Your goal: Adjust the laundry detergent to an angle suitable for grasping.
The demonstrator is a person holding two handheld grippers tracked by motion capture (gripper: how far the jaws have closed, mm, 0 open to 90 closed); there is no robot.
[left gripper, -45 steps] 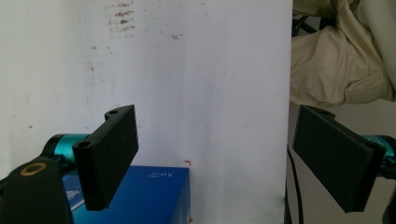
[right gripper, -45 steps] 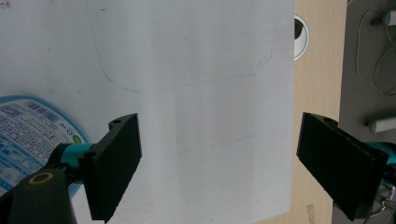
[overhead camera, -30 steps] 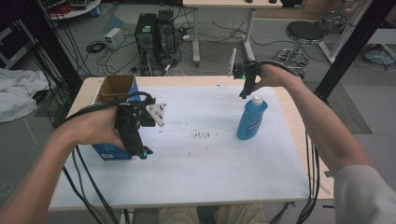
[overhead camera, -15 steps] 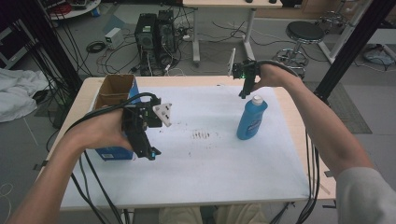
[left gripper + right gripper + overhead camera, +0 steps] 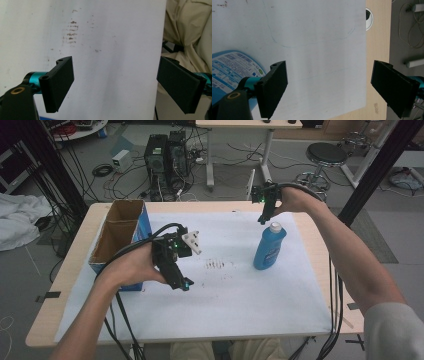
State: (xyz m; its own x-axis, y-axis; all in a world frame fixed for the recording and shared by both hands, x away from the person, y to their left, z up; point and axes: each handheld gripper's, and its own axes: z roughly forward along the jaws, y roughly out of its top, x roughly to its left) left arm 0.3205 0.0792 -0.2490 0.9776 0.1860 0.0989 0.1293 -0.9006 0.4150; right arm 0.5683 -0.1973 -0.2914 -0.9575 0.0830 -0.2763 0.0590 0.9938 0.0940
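Beside the blue bottle [image 5: 269,246], a cardboard box [image 5: 120,236] flanks the left tongs [image 5: 182,282].

High view: fixed overhead, facing fwd/down on table [image 5: 310,320]. Gripper views: close, looking along own fingers [image 5: 58,82] onto white sheet [image 5: 317,50]; sheet shared w/ high view.

The blue plastic bottle [image 5: 229,67] carried a white-and-blue label with a barcode and fine print, but the print was too small to read.
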